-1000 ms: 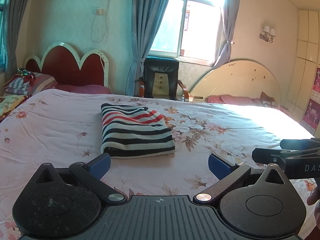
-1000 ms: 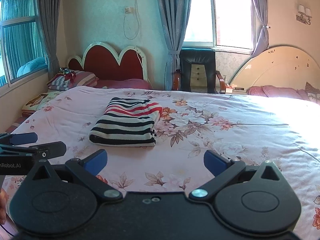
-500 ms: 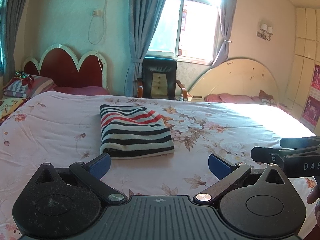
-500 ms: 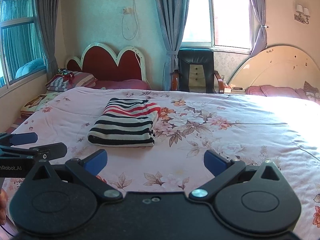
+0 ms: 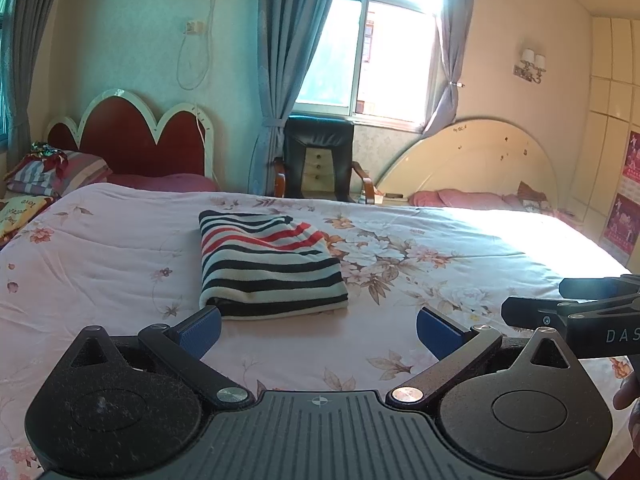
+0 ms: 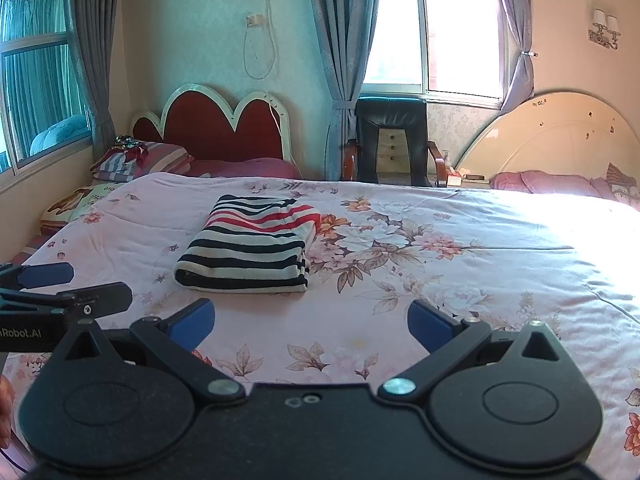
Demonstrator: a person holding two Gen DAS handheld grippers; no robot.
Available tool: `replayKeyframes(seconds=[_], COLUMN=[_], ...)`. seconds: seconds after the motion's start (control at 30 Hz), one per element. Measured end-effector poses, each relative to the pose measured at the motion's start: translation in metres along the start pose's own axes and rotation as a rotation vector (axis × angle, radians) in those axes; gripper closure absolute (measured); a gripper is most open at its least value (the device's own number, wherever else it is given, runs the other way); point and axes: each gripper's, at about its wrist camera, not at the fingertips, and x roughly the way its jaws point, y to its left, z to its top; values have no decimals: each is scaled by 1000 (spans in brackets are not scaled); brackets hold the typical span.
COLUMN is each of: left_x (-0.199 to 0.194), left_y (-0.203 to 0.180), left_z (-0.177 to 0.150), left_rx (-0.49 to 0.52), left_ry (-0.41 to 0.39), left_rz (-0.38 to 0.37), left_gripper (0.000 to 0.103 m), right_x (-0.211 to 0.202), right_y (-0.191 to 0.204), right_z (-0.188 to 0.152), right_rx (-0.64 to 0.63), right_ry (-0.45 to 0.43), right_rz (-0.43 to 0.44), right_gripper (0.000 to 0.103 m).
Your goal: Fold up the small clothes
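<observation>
Above the pink floral bedspread (image 5: pixel 100 264), the left gripper (image 5: pixel 318 330) and right gripper (image 6: pixel 310 322) were spread wide, empty, touching nothing; the folded black, white and red striped garment (image 5: pixel 268 266) lay just ahead.

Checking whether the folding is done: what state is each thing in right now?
Striped garment: folded into a neat rectangle, lying flat on the bedspread.
Left gripper: open, empty, apart from the garment.
Right gripper: open, empty, apart from the garment.
Curtains: drawn open, tied back.
Chair: unoccupied.
</observation>
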Motion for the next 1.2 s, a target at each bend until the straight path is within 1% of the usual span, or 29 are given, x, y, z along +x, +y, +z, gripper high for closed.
replayKeyframes(seconds=[1.2], left_x=[-3], left_y=[-1], left_z=[1], left_rx=[8], left_ry=[-16], left_rz=[4], left_gripper=[0], right_x=[0], right_y=[-3], right_z=[-1], right_rx=[-3], right_ry=[-3], right_rz=[2], right_gripper=[1])
